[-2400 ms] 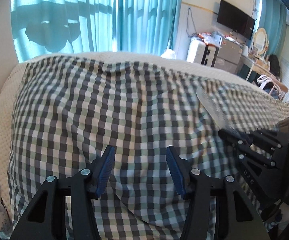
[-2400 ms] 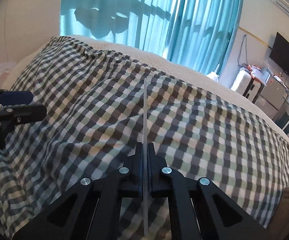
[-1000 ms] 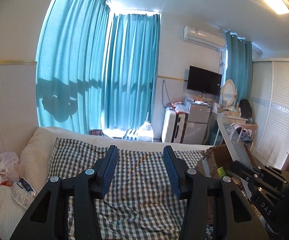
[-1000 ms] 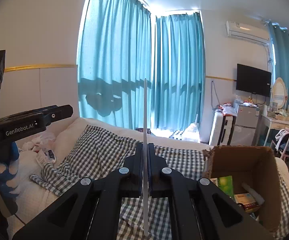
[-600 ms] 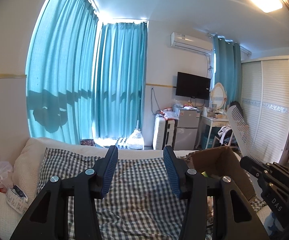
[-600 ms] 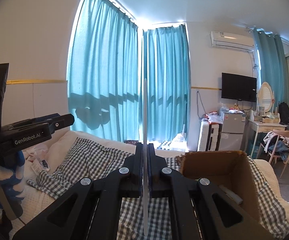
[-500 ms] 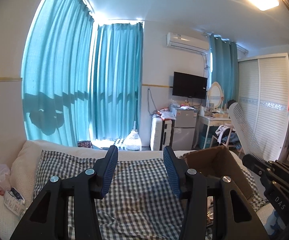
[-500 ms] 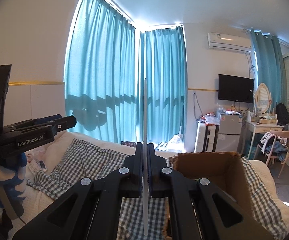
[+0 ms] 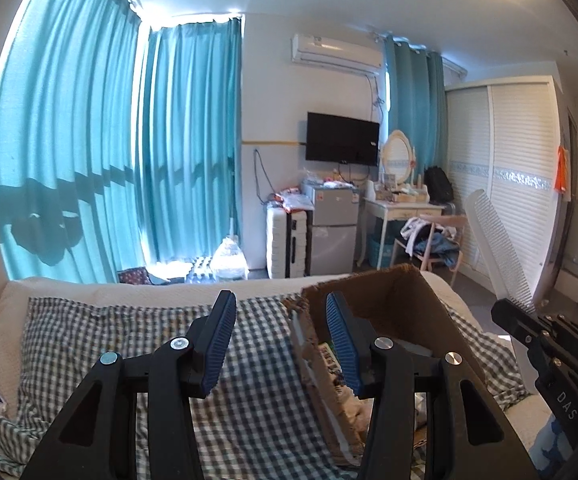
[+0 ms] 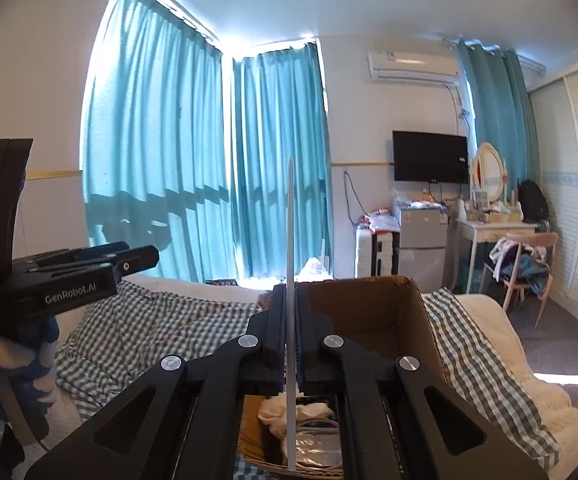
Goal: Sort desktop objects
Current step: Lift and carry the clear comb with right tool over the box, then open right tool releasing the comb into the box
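My right gripper [image 10: 290, 294] is shut on a pale, translucent comb [image 10: 290, 236]. The right wrist view shows the comb edge-on as a thin upright line. In the left wrist view the comb [image 9: 496, 246] rises slanted from the right gripper [image 9: 519, 318] at the far right. An open cardboard box [image 10: 373, 308] stands on the bed just beyond and below the comb. My left gripper [image 9: 280, 306] is open, nothing between its blue pads, with the box [image 9: 405, 304] behind its right finger. The left gripper [image 10: 129, 258] also shows at the left of the right wrist view.
A checked blanket [image 9: 129, 332] covers the bed. The box holds white cloth [image 10: 285, 408], a silver packet [image 10: 317, 446] and a green carton [image 9: 329, 356]. A gloved hand [image 10: 5, 360] holds the left tool. A fridge, dressing table and chair stand beyond, by the teal curtains.
Both grippers have swung from looking down at the blanket to facing the room, then moved toward the box, which now looms larger and nearer the middle. The comb stays clamped.
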Demonstrator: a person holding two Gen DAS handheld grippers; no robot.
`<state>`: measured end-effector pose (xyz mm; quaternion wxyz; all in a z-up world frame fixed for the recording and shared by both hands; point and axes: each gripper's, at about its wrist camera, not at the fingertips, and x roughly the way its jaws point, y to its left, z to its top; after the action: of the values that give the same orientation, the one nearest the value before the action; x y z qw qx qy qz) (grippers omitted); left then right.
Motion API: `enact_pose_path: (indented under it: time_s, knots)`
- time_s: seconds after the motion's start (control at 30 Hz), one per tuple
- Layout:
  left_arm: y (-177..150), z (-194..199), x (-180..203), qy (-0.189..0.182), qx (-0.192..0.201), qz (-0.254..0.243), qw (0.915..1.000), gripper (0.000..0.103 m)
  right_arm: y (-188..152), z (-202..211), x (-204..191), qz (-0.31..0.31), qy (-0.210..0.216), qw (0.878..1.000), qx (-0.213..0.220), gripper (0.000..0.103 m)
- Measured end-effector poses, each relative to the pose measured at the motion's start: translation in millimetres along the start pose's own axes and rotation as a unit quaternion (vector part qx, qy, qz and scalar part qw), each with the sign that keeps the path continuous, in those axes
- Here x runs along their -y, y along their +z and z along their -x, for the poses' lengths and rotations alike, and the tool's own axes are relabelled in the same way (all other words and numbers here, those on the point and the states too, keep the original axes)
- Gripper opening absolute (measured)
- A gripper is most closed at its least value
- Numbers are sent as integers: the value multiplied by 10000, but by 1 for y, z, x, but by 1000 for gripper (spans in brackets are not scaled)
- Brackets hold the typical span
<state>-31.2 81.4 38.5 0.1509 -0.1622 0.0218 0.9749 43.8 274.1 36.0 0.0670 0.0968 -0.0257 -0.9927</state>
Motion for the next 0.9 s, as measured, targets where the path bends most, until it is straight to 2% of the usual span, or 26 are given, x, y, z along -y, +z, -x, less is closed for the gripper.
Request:
enact_pose_path:
  time_s: [0.2, 0.5, 0.9]
  knots:
    - [-12, -39, 28, -208, -291, -173, 9992, 49, -19, -24, 37, -251, -155, 9993, -249, 3]
    - [-38, -106, 61, -604, -843, -330, 9941, 49, -57, -69, 72, -485, -460, 9944, -818, 3]
    - [-76, -168, 85, -870, -1411, -565, 9845, 49, -98, -128, 80, -437, -703, 9817, -1714, 3]
